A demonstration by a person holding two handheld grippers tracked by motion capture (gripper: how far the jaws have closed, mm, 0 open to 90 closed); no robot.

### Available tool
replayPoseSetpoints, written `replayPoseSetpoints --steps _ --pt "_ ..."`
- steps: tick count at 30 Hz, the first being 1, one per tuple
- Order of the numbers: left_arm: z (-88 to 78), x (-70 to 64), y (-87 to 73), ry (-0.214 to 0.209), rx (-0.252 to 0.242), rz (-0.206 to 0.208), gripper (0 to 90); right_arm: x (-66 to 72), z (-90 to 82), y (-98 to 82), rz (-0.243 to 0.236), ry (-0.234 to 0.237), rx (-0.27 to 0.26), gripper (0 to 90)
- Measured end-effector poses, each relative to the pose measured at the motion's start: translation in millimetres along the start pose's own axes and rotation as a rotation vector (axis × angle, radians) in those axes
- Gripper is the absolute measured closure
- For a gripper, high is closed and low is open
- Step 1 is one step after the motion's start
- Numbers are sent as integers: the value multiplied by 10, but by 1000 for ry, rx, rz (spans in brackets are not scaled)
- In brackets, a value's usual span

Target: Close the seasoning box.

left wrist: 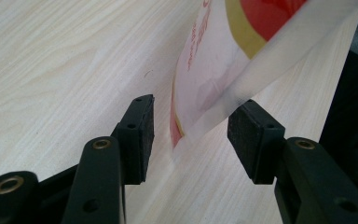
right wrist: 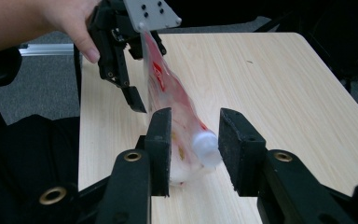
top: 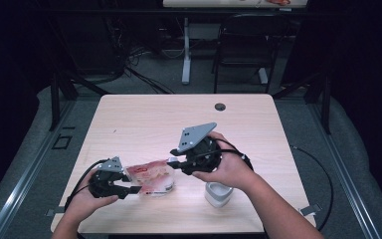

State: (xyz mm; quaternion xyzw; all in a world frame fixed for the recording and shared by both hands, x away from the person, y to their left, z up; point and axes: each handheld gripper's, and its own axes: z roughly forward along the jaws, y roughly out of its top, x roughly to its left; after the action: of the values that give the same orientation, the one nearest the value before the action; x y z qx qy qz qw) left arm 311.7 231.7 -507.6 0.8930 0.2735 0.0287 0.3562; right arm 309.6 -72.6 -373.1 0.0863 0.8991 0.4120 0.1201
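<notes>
A clear plastic pouch (top: 151, 175) with red and white print lies on the light wood table (top: 144, 124) near its front edge. My left gripper (top: 134, 188) reaches it from the left. In the left gripper view the pouch's edge (left wrist: 205, 70) hangs between the open jaws of the left gripper (left wrist: 191, 135), and a gap shows beside the left pad (left wrist: 137, 133). My right gripper (top: 176, 163) meets the pouch from the right. In the right gripper view its jaws (right wrist: 193, 140) stand open around the pouch's white cap (right wrist: 207, 147) without pressing it. The pouch (right wrist: 168, 88) stretches away toward the left gripper's grey plate (right wrist: 151, 13).
A small white container (top: 218, 194) stands on the table just below my right hand. A cable hole (top: 220, 106) sits near the far edge. Beyond the table are a dark chair (top: 243, 45) and a white desk leg (top: 186, 50).
</notes>
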Motion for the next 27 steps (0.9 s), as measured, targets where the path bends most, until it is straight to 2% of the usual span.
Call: replayPoseSetpoints --steps 9,18,19,27 --pt "4 -17 10 -2 2 13 518 -6 -219 -223 54 -26 -45 638" --pt "-14 -35 12 -7 -4 8 521 -103 -573 -521 161 -108 -87 634" --pt "-18 -34 10 -7 -6 7 521 -122 -634 -571 185 -122 -98 636" --pt "-24 -29 4 0 -12 2 521 -149 -898 -800 244 -200 -119 657"
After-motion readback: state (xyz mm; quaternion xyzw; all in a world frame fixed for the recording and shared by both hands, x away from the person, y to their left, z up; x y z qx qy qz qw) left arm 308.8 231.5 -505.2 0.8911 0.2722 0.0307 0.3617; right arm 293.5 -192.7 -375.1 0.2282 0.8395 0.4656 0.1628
